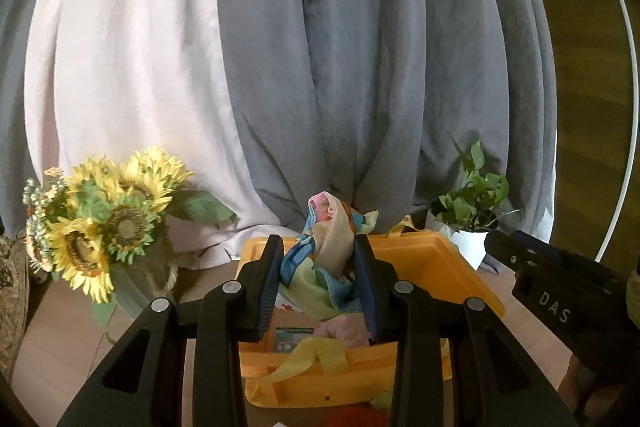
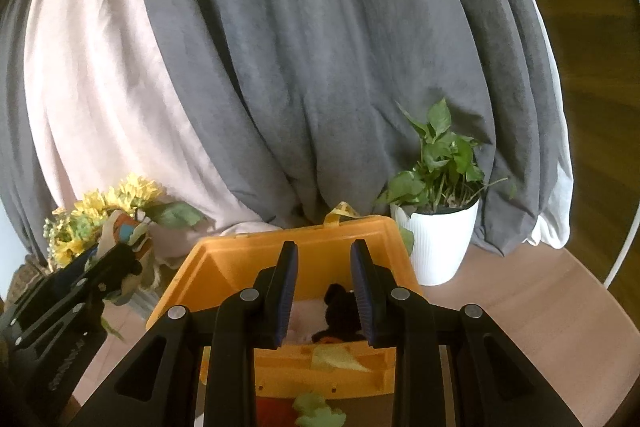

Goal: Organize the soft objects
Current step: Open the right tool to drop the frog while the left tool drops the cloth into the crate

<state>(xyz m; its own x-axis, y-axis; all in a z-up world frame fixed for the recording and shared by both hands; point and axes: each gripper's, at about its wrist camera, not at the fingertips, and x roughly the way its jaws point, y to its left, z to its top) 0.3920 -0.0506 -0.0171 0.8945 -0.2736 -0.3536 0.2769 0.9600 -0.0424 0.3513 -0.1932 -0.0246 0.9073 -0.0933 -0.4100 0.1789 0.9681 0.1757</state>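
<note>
My left gripper [image 1: 318, 247] is shut on a multicoloured silk scarf [image 1: 324, 247] and holds it above the orange storage box [image 1: 460, 267]. The scarf bunches between the fingers and hangs into the box. In the right wrist view the left gripper [image 2: 120, 255] shows at the left with the scarf [image 2: 126, 231] in it. My right gripper [image 2: 324, 259] is open and empty above the same orange box [image 2: 212, 267]. Inside lie a black plush toy [image 2: 340, 311] and something pale pink [image 2: 308, 315]. The right gripper's body [image 1: 560, 291] shows at the right of the left wrist view.
A sunflower bouquet [image 1: 100, 219] stands left of the box. A potted green plant in a white ribbed pot [image 2: 436, 239] stands to its right. Grey and pale pink curtains [image 1: 280, 67] hang behind. Yellow straps [image 1: 316, 359] lie over the box rim. Red and green soft things [image 2: 312, 411] lie in front.
</note>
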